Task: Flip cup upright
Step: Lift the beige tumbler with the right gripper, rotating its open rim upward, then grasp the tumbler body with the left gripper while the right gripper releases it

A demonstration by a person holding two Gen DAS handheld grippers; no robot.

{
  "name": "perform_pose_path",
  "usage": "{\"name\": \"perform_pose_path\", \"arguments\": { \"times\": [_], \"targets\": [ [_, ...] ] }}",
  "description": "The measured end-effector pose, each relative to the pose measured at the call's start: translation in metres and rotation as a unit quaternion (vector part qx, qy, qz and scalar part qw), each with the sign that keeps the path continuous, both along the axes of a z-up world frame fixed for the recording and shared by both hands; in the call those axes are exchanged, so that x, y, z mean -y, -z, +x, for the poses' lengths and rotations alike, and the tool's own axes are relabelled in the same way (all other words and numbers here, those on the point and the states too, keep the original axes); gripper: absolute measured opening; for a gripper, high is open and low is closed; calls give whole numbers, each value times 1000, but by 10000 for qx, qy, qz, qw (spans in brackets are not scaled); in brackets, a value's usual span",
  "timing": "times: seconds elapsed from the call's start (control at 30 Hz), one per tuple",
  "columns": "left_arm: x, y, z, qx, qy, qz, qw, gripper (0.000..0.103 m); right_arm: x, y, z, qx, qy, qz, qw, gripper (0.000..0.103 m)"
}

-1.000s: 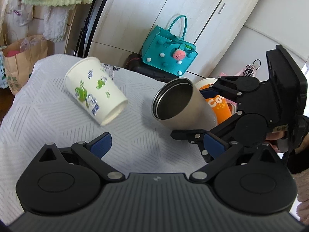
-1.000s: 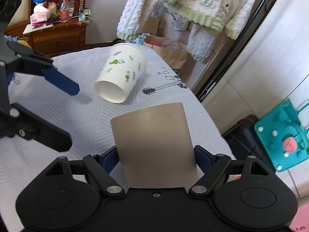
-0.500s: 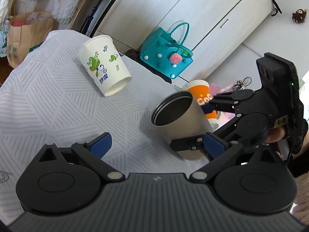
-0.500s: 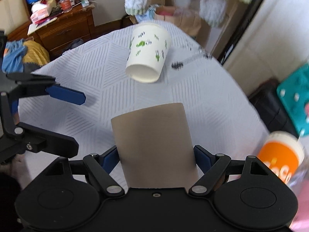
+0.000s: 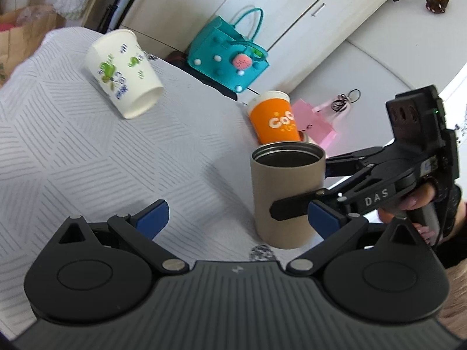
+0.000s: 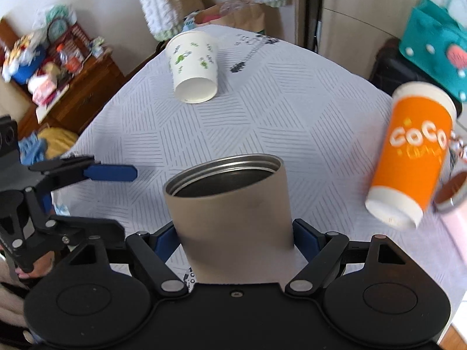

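A tan metal cup (image 5: 287, 192) stands upright, mouth up, on the white patterned tablecloth (image 5: 73, 151). My right gripper (image 6: 235, 237) is shut on the tan cup (image 6: 230, 204), its pads on both sides of the lower body; it also shows in the left wrist view (image 5: 303, 204). My left gripper (image 5: 233, 218) is open and empty, to the left of the cup. It shows in the right wrist view (image 6: 96, 186) with its jaws apart.
A white paper cup with green print (image 5: 125, 73) lies on its side at the far left. An orange cup (image 5: 274, 116) stands upside down behind the tan cup, beside a pink cup (image 6: 455, 210). A teal bag (image 5: 227, 58) sits beyond the table edge.
My right gripper has turned the tan cup from tilted on its side to upright, mouth up, and lowered it toward the tablecloth. The left gripper stayed open.
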State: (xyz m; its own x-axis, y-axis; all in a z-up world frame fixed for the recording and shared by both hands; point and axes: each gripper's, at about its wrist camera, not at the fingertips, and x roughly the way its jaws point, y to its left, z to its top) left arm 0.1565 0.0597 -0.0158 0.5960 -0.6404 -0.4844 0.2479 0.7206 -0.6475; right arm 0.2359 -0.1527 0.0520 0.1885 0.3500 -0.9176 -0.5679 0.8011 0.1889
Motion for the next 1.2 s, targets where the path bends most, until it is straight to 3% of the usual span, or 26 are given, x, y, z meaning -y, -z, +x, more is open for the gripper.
{"name": "perform_pose_path", "arguments": {
  "times": [0.17,0.47,0.63,0.8,1.0,1.2],
  "targets": [
    [5,0,4,-139,-40,-32,9999,103,8,8,3,166,229,345,9990,84],
    [15,-9,10,-166,-252,187,9994,102,19,19,2,417,135,651,9969,81],
    [24,-9,18,-311,-210,62,9993,102,31,17,-9,611,61,838,9946,82],
    [34,-5,33,-596,-137,-60,9981,102,42,3,-19,762,-213,1107,9907,93],
    [43,5,50,-950,-121,-358,9948,102,37,-2,-10,787,-598,956,9905,93],
    [52,6,59,-934,-166,-278,9951,94,22,7,18,589,-774,475,9941,92]
  ]
}}
